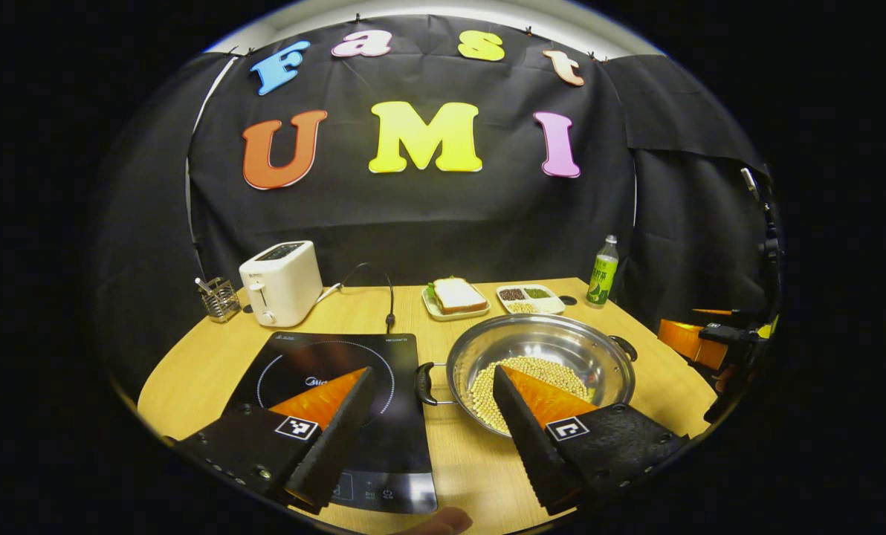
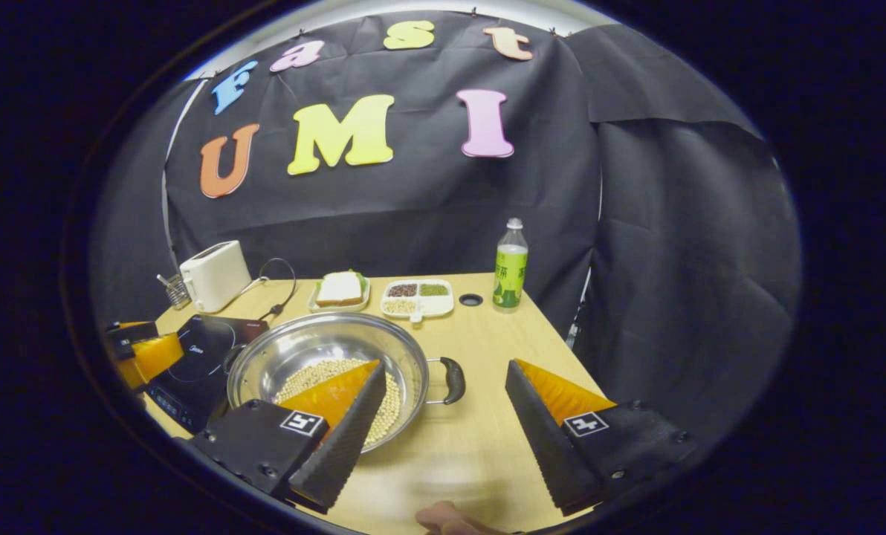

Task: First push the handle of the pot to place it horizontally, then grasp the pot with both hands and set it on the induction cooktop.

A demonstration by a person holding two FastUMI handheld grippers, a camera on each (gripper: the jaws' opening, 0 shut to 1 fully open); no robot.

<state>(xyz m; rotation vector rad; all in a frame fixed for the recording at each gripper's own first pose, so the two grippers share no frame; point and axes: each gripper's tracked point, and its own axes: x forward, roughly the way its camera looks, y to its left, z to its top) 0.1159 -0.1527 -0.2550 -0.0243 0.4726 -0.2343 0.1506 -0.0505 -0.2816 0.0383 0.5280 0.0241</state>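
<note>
Left to right on the counter [image 1: 443, 475]: cooktop [image 1: 324, 386] lying bare; pot [image 1: 539, 364] of beans sitting just beside it, handles appearing level. Left tool [image 1: 434, 412] and right tool [image 2: 443, 405] are hovering wide open, gripping nothing. Judged: lifting and placing are remaining.

- Pot [image 1: 539, 364]: on bench [image 1: 458, 461], holding beans [image 1: 517, 375].
- Induction cooktop [image 1: 331, 394]: left of pot.
- Toaster [image 1: 281, 282]: behind, left of pot.
- Sandwich plate [image 1: 454, 299], divided dish [image 1: 530, 298], bottle [image 1: 603, 272]: behind pot.
</note>
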